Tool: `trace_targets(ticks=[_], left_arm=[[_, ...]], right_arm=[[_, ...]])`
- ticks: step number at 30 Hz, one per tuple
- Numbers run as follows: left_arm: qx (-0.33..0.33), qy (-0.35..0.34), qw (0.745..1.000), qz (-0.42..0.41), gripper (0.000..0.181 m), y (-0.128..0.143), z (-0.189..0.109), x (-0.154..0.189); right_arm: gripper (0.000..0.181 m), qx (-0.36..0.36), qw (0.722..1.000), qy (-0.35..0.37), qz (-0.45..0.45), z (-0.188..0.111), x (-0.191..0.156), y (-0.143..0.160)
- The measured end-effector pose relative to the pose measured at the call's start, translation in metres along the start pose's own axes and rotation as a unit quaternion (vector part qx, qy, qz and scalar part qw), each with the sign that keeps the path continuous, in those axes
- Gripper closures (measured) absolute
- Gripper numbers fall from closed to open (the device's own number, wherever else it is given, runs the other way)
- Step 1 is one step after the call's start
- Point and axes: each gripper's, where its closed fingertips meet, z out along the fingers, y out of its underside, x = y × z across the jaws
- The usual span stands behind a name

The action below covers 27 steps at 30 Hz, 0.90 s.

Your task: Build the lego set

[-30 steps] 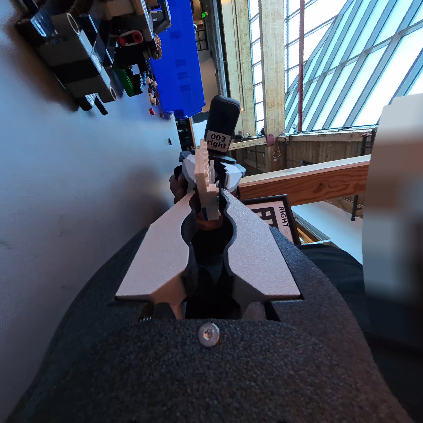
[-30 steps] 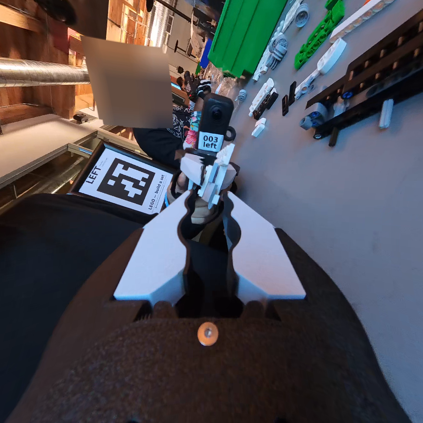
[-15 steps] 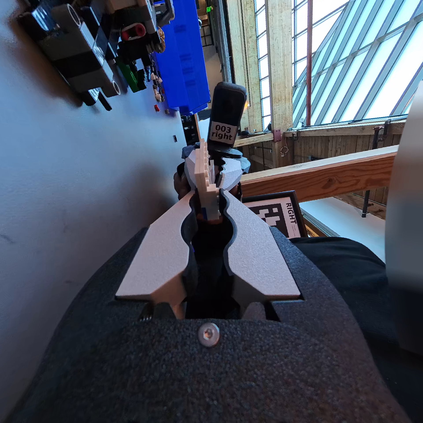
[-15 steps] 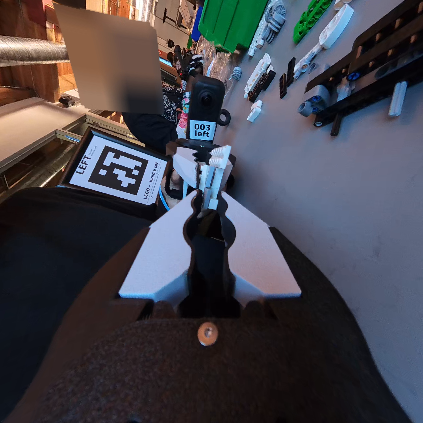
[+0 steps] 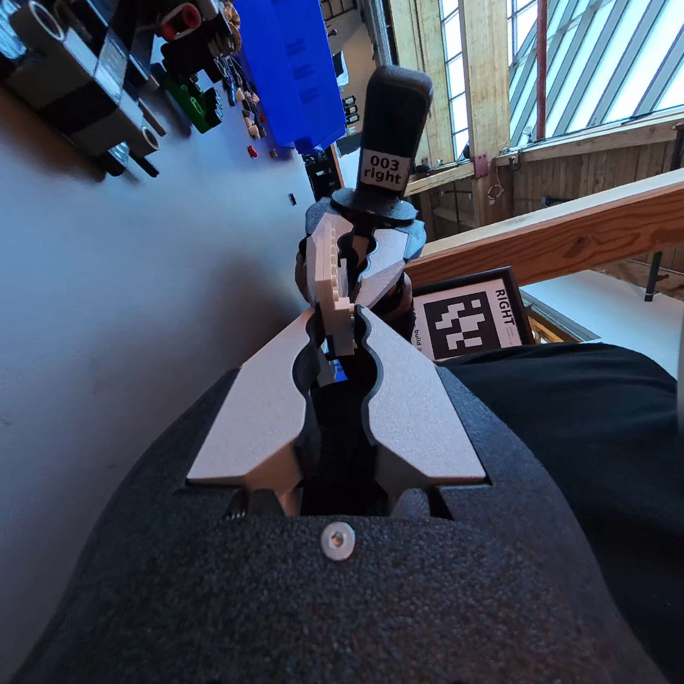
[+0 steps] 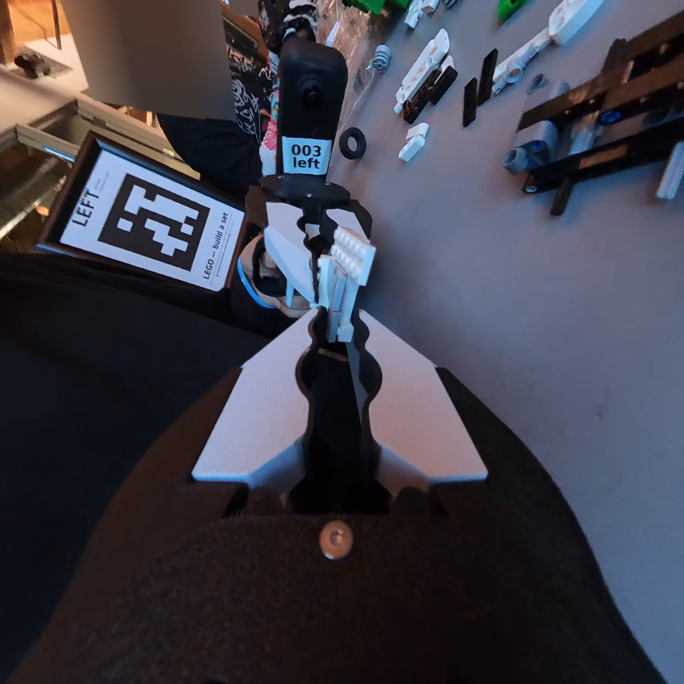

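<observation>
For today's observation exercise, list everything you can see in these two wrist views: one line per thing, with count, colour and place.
White plate assembly: one, white, held in the air between both grippers.
Black beam assembly: one, black and grey with blue pins, on the table at upper right.
Loose parts: several, white and black, on the table beyond it.
Ring: one, black, on the table.
Bin: one, blue, at the far table edge.
Table: one, grey.
Marker cards: two, black and white, one behind each gripper.
Left gripper: shut on the assembly.
Right gripper: shut on the assembly.
</observation>
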Motion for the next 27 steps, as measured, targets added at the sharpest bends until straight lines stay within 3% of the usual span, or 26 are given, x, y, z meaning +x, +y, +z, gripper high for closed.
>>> trace_targets(ticks=[8,13,22,27], left_arm=[[-0.056,0.007,0.996,0.062,0.168,0.008,0.0,0.011],[-0.087,-0.02,0.992,0.09,0.167,0.012,0.002,0.004],[-0.078,-0.047,0.99,0.104,0.167,0.005,0.007,-0.005],[-0.042,0.003,0.997,0.064,0.168,-0.004,0.003,0.004]], right_arm=[[0.169,-0.036,0.998,-0.023,-0.038,-0.001,-0.013,0.007],[0.169,-0.074,0.994,0.031,-0.074,0.001,-0.005,0.013],[0.17,-0.085,0.989,0.083,-0.091,-0.003,0.007,0.009],[0.169,-0.047,0.992,0.069,-0.094,-0.004,0.0,-0.005]])
